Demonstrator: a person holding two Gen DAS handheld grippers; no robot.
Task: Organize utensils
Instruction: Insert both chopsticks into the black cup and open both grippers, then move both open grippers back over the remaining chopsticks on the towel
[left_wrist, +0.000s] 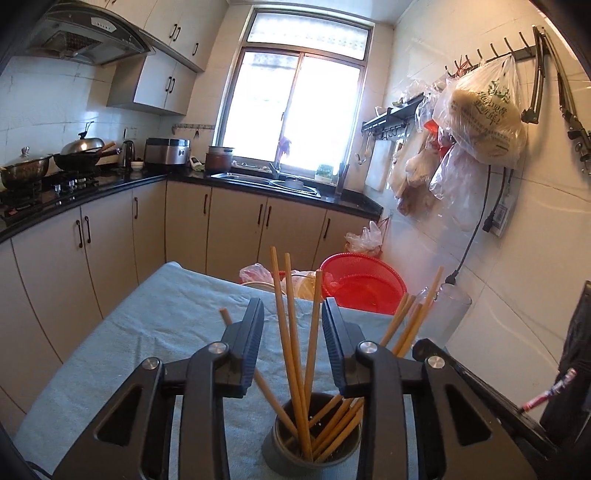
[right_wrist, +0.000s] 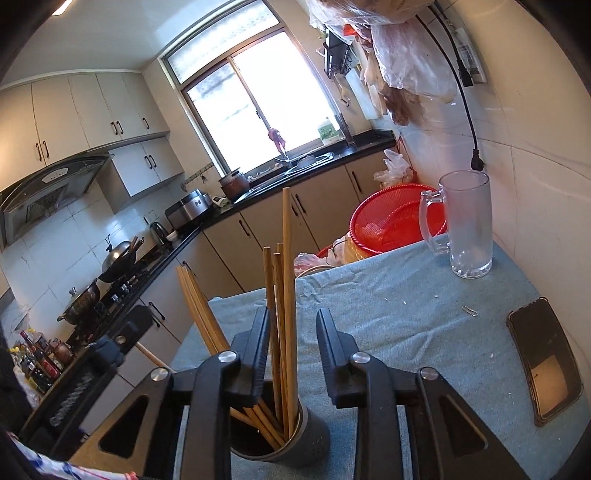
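Left gripper (left_wrist: 293, 325) and right gripper (right_wrist: 292, 334): jaws parted, gripping nothing. Chopsticks (left_wrist: 291, 325) upright in holder (left_wrist: 291, 452), directly below both.

Blown-out window (left_wrist: 295, 110) backlight; fisheye warping

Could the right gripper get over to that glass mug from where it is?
Probably yes. The mug stands alone at the far right of the cloth, and only bare cloth lies between it and the right gripper, whose jaws stand open. The chopsticks sit off to its left.
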